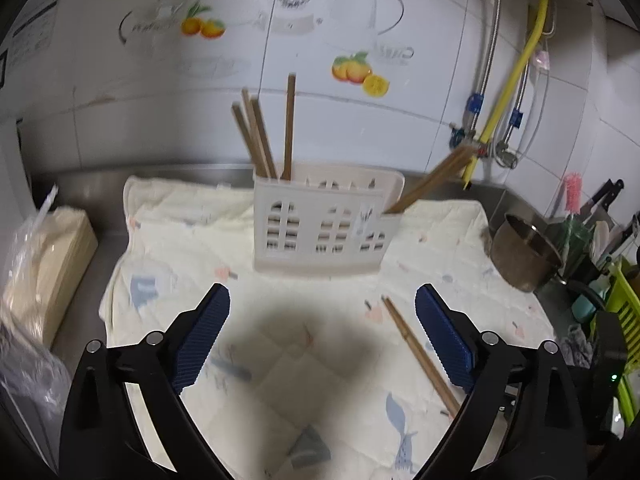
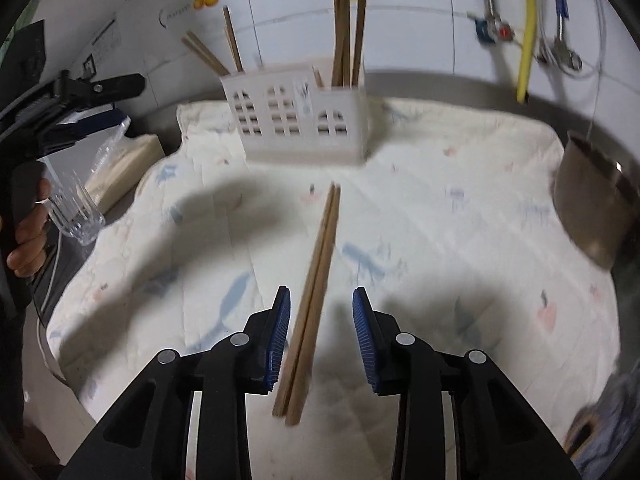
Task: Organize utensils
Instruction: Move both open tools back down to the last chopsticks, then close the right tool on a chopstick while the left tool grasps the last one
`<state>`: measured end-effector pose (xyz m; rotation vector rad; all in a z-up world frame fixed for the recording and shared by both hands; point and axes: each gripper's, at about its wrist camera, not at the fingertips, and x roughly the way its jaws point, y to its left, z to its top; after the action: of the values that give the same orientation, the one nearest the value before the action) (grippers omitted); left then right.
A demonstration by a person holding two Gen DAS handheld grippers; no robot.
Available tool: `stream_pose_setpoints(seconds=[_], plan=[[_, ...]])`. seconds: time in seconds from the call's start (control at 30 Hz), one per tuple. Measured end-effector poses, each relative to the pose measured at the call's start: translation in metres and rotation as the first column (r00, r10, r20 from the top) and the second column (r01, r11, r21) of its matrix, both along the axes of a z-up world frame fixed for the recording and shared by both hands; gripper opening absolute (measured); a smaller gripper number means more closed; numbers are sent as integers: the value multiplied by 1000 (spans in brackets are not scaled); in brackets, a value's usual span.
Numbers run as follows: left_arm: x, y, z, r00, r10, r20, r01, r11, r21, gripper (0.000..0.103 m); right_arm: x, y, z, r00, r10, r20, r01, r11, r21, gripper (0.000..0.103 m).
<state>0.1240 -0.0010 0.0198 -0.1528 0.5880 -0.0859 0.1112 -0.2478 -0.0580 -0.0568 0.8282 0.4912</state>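
Observation:
A white plastic utensil holder [image 1: 326, 222] with arched cut-outs stands on a pale printed cloth [image 1: 280, 360]. Wooden chopsticks stand in its left end [image 1: 262, 136] and lean out of its right end [image 1: 434, 176]. A loose pair of chopsticks [image 1: 420, 356] lies on the cloth. My left gripper [image 1: 322, 332] is open and empty above the cloth, left of that pair. In the right wrist view the pair of chopsticks [image 2: 316, 292] lies between the open fingers of my right gripper [image 2: 321, 328], untouched. The holder [image 2: 298, 118] stands beyond.
A metal pot [image 1: 524, 254] sits at the cloth's right edge, also in the right wrist view [image 2: 596, 208]. Knives and dish tools [image 1: 592, 232] stand far right. A bagged beige box [image 1: 44, 268] lies left. A clear glass [image 2: 76, 212] and the left gripper's handle [image 2: 60, 108] show at left.

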Motion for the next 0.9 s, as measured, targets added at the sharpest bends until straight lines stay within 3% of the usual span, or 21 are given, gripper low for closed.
stream_pose_setpoints(seconds=[0.3, 0.9], plan=[[-16, 1, -26, 997, 58, -48, -56, 998, 38, 97, -6, -2, -32, 996, -25, -83, 28, 999, 33, 16], [-22, 9, -41, 992, 89, -87, -89, 996, 2, 98, -2, 6, -37, 994, -25, -105, 28, 999, 27, 8]])
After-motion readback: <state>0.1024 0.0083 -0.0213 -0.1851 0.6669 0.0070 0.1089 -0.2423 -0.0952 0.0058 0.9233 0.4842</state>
